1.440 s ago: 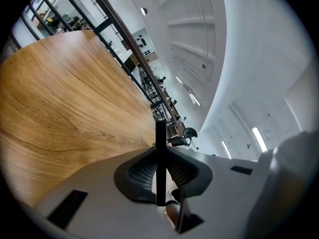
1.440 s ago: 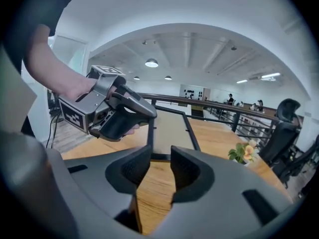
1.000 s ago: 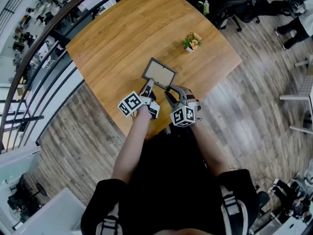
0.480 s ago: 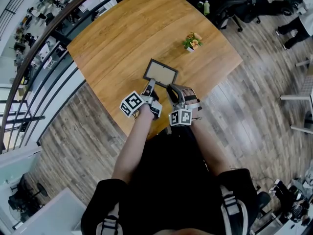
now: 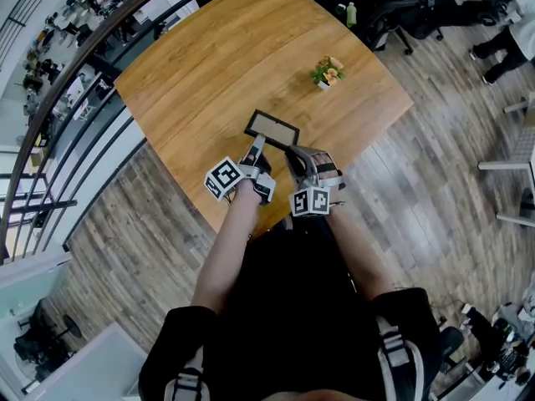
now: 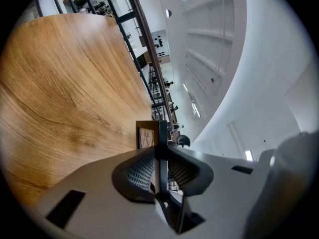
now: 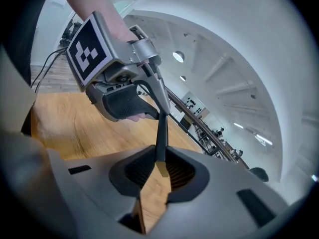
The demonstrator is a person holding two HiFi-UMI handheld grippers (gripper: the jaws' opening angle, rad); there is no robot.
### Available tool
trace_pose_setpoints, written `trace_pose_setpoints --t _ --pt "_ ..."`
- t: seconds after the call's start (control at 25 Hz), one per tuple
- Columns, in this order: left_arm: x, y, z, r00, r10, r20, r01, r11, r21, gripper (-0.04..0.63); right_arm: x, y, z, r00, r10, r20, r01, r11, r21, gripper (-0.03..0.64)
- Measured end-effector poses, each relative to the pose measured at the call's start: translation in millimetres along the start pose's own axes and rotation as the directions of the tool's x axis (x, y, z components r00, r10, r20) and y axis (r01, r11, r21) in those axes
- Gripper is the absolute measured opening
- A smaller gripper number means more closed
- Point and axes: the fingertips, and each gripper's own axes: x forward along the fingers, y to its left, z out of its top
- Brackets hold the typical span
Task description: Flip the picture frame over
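Note:
The dark-framed picture frame (image 5: 272, 129) has its near edge raised off the round wooden table (image 5: 201, 65) and stands tilted. My left gripper (image 5: 255, 145) pinches the near-left part of that edge, and its jaws have just eased a little wider with the frame (image 6: 160, 133) still pressed between the pads. My right gripper (image 5: 290, 150) grips the near-right part. Its jaws have just been closing, and the frame's thin edge (image 7: 161, 131) now sits between its pads. The left gripper's marker cube (image 7: 88, 50) shows in the right gripper view.
A small potted flower (image 5: 328, 71) stands on the table beyond the frame. The table's near edge is just under my hands. A railing (image 5: 58, 98) runs along the left. Office chairs and a green bottle (image 5: 352, 12) are at the far right.
The frame's near edge has lifted, so the frame looks steeper and shorter from above. The right gripper has shifted left onto the frame's edge. The left hand has barely moved.

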Motion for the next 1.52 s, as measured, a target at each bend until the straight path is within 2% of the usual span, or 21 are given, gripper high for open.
trace_pose_setpoints --t 0.32,0.56,0.68,0.8,1.12,1.2,1.36,1.4,1.52 --pt "1.3 -14.4 -1.3 0.998 -0.065 -0.005 0.065 0.996 0.061 0.094 -4.4 -7.8 5.5 0.999 0.04 0.028 -0.043 0.99 0.135 0.074" --pt "-1.4 -19.5 -2.1 0.997 -0.081 -0.021 0.083 0.989 0.124 0.155 -7.0 -4.3 7.7 0.995 0.074 0.061 -0.086 0.973 0.213 0.074" --pt "-4.3 -22.0 -3.4 0.995 -0.094 -0.027 0.097 0.983 0.153 0.158 -8.8 -5.8 4.7 0.994 0.08 0.07 -0.097 0.954 0.284 0.074" --pt "-7.0 -18.2 -2.3 0.996 -0.081 -0.032 0.085 0.979 0.187 0.158 -10.1 -11.9 -0.2 0.994 0.068 0.082 -0.095 0.919 0.383 0.074" --pt "-10.4 -0.1 -11.1 0.998 -0.052 -0.047 0.06 0.983 0.175 0.159 -12.0 -27.3 -8.1 0.992 0.054 0.111 -0.107 0.823 0.558 0.073" --pt "-11.2 5.0 -14.0 0.998 -0.042 -0.054 0.051 0.983 0.177 0.158 -13.3 -31.2 -8.7 0.991 0.048 0.128 -0.118 0.78 0.614 0.074" --pt "-14.0 19.3 -21.3 0.997 -0.008 -0.075 0.022 0.982 0.188 0.16 -16.3 -37.4 -16.2 0.986 0.024 0.162 -0.136 0.67 0.729 0.073" --pt "-15.0 21.3 -23.0 0.997 -0.005 -0.078 0.019 0.982 0.186 0.159 -17.1 -39.2 -16.7 0.985 0.016 0.171 -0.139 0.657 0.741 0.073" --pt "-15.1 26.6 -27.4 0.996 0.008 -0.089 0.009 0.98 0.199 0.158 -19.4 -42.3 -15.5 0.982 0.015 0.189 -0.154 0.648 0.746 0.074"
